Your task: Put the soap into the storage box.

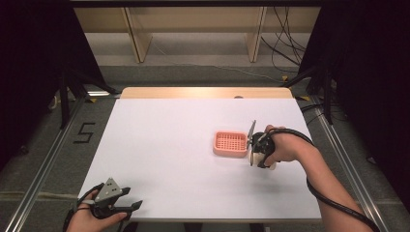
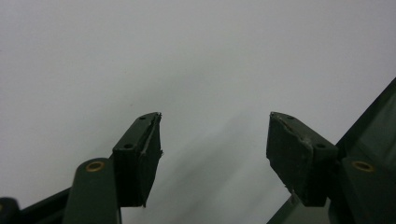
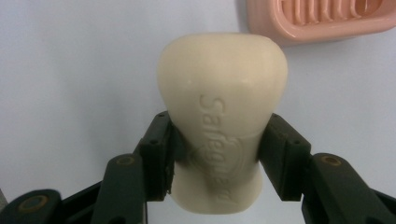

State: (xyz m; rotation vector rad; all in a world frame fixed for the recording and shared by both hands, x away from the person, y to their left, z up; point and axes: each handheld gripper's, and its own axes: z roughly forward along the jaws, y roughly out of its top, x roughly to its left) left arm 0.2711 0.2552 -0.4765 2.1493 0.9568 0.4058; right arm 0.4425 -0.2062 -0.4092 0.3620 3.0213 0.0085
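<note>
1. Right gripper view: the right gripper (image 3: 217, 154) has its fingers (image 3: 156, 156) clamped on the narrow waist of a cream bar of soap (image 3: 222, 116), one pad on each side.
2. High view: the soap (image 1: 257, 159) is held just beside the right edge of the pink soap dish (image 1: 230, 143), above the white tabletop (image 1: 169, 159).
3. The step in hand appears to be placing the soap in the dish. Carry the bar sideways until it is centred over the slotted floor, not the rim.
4. Keep the bar level and lower it until it rests on the slots before the grip is released; a drop could tip or push the light dish.
5. Left gripper view: the left gripper (image 2: 215, 140) has its fingers spread with nothing between them. It rests at the near left corner (image 1: 113, 200), well apart from the dish.
</note>
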